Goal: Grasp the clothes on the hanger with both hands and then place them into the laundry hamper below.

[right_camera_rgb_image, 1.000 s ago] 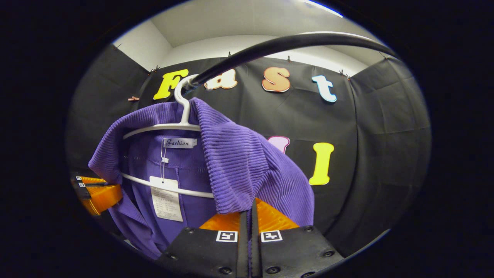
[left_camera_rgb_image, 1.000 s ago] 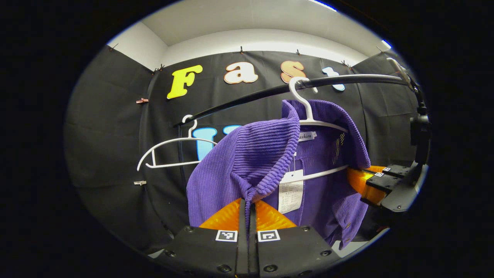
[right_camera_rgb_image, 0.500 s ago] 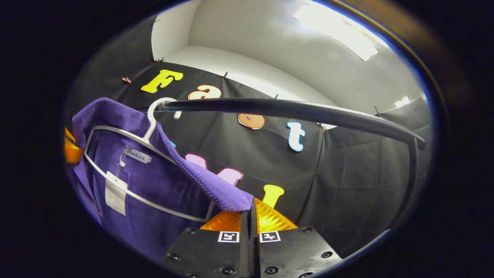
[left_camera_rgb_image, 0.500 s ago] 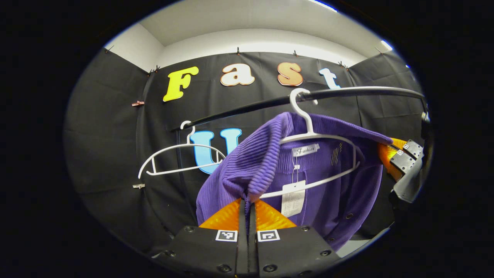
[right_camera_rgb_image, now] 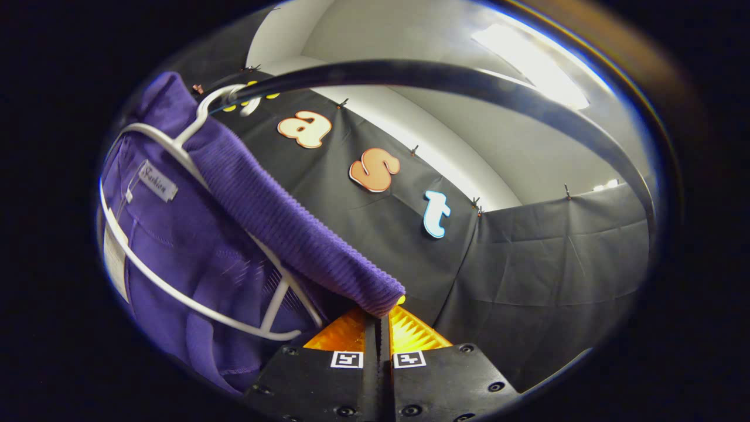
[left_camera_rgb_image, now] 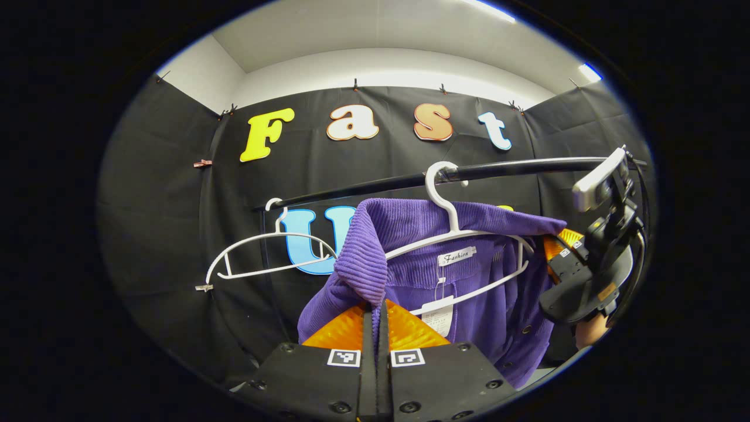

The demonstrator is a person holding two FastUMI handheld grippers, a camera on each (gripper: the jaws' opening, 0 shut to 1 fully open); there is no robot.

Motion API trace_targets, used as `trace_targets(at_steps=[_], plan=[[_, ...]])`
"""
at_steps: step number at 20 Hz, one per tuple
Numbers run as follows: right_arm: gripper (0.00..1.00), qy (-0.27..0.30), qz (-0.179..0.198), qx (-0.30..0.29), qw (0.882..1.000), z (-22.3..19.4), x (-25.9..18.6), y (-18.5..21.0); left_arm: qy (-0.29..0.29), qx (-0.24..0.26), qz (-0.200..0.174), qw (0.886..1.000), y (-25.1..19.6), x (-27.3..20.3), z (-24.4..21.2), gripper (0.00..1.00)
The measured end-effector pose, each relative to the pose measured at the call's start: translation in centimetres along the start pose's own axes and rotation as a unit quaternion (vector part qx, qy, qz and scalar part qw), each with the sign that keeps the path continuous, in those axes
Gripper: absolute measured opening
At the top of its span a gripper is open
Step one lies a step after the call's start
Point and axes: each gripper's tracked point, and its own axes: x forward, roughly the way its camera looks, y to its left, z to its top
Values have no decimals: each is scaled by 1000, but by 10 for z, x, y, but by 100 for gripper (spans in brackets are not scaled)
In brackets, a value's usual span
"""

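A purple ribbed garment (left_camera_rgb_image: 410,234) hangs on a white hanger (left_camera_rgb_image: 451,234) hooked over a black rail (left_camera_rgb_image: 498,170). My left gripper (left_camera_rgb_image: 375,313) is shut on a bunched fold of its left shoulder. Farther off in the left gripper view, the right gripper (left_camera_rgb_image: 559,258) pinches the garment's other shoulder. In the right gripper view, my right gripper (right_camera_rgb_image: 381,316) is shut on the rolled edge of the purple garment (right_camera_rgb_image: 281,217), stretched away from the white hanger (right_camera_rgb_image: 176,281). The black rail (right_camera_rgb_image: 469,82) arcs overhead. A paper tag (left_camera_rgb_image: 438,313) dangles from the collar.
A second, bare white hanger (left_camera_rgb_image: 263,258) hangs on the same rail to the left of the garment. Black cloth (right_camera_rgb_image: 527,258) walls the booth behind and to the sides. A hand (left_camera_rgb_image: 589,331) holds the far gripper at lower right.
Both grippers stayed shut on the garment. The right gripper tilted upward and pulled its shoulder out to the side; the garment's shoulders now stretch flatter across the hanger. The left gripper drew back slightly.
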Motion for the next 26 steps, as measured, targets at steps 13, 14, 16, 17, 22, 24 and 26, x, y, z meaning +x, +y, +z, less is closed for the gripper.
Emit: trace_targets(at_steps=[13,14,16,17,22,24,26], plan=[[4,24,95,102,990,-36,31,59,11,10,8,1000,4,0,-2,5],[4,13,93,91,991,-37,37,57,11,10,10,1000,5,1,-1,5],[4,-20,89,53,994,-34,49,53,17,8,11,1000,5,2,-5,5],[4,-30,91,41,995,-38,54,55,21,9,13,1000,6,3,-8,5],[5,25,150,206,967,-70,50,91,21,17,26,999,10,1,-3,5],[5,57,197,323,924,-69,39,113,18,19,31,999,12,1,0,5],[4,72,233,404,882,-70,27,126,18,15,33,999,12,1,2,5]])
